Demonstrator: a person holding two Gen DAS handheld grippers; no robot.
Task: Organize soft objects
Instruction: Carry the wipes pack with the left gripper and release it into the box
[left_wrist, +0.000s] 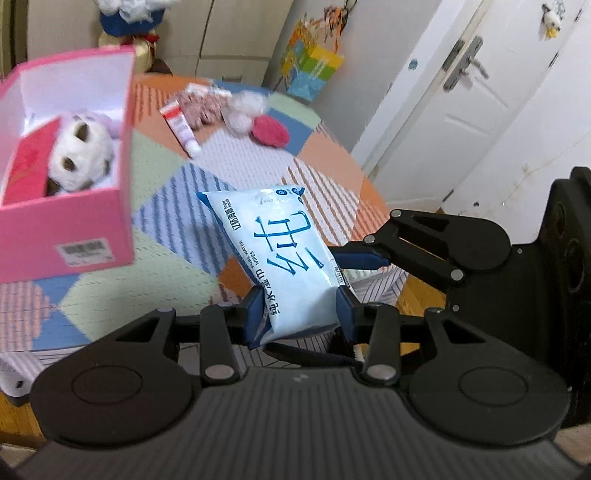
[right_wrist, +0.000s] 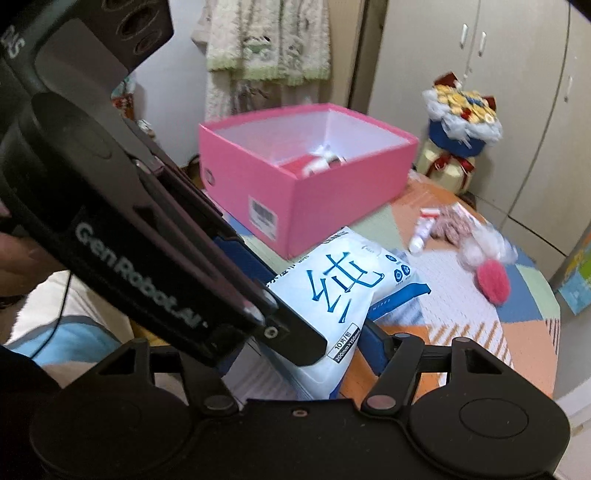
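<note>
In the left wrist view, near the bottom centre: left gripper (left_wrist: 301, 310), clamped on the near end of a pale blue wipes pack (left_wrist: 280, 258), one blue pad against each long edge. Pack slanted, far end aimed up the frame, over the patchwork surface (left_wrist: 166, 177). At the pack's right edge, touching it, one blue finger of the right gripper (left_wrist: 369, 254); other finger hidden behind the pack. To the left, just beside the pack's far end, an open pink box (left_wrist: 74, 236), holding a white plush toy (left_wrist: 81, 155) next to a red item (left_wrist: 29, 166). Farther back on the surface, close together: a small tube (left_wrist: 181, 127), a pink knitted piece (left_wrist: 203, 105), white fluff (left_wrist: 242, 110) and a red puff (left_wrist: 269, 131). Beyond the surface, a colourful gift bag (left_wrist: 312, 66) and a white door (left_wrist: 461, 92).

In the right wrist view, low in the middle: right gripper (right_wrist: 301, 347), with the wipes pack (right_wrist: 332, 284) lying between its fingers and the right-hand blue pad against the pack's edge. Left-hand finger mostly covered by the left gripper (right_wrist: 273, 291), crossing the frame from the upper left. Cannot tell whether the right gripper squeezes the pack or merely brackets it. Behind the pack, the pink box (right_wrist: 332, 192), open side up. Off to the right, tube (right_wrist: 421, 230), fluff (right_wrist: 476, 251) and red puff (right_wrist: 493, 282), well apart from the pack. In the far corner, a bouquet (right_wrist: 461, 110) in a blue wrap.
</note>
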